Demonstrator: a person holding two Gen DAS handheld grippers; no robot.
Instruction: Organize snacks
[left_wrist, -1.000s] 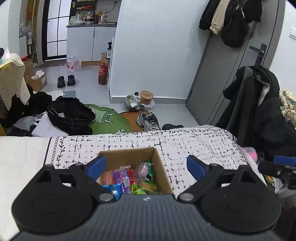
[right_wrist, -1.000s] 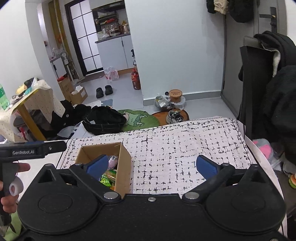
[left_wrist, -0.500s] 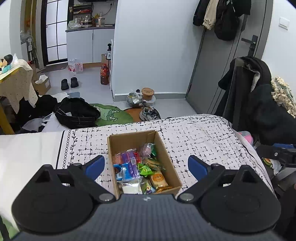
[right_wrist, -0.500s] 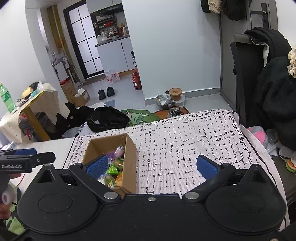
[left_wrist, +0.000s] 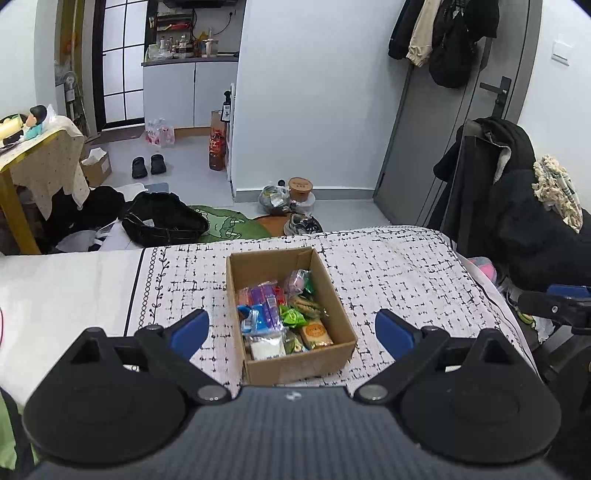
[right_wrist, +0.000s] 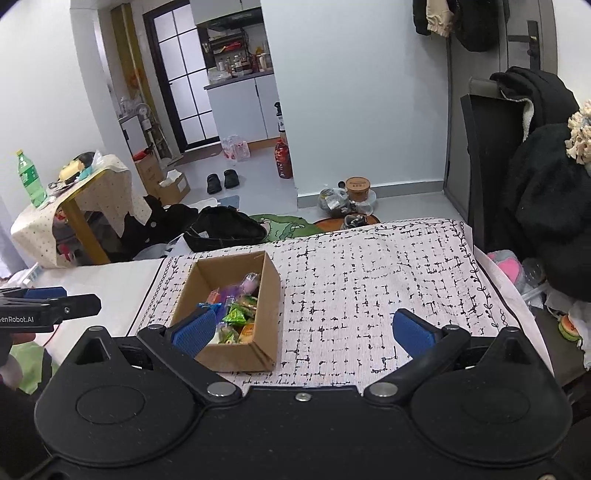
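Note:
A brown cardboard box stands open on the black-and-white patterned cloth. Inside lie several wrapped snacks: purple, blue, green, orange and white packets. My left gripper hangs above the box's near end, open and holding nothing. In the right wrist view the same box sits to the left, its snacks partly behind my left blue pad. My right gripper is open over the bare cloth, to the right of the box.
The cloth-covered table ends at a far edge. Beyond it the floor holds a black bag, a green rug and shoes. Dark coats hang over a chair at the right. A small yellow table stands left.
Both grippers have risen and pulled back, so the whole box and more of its snacks now show. Both stay open.

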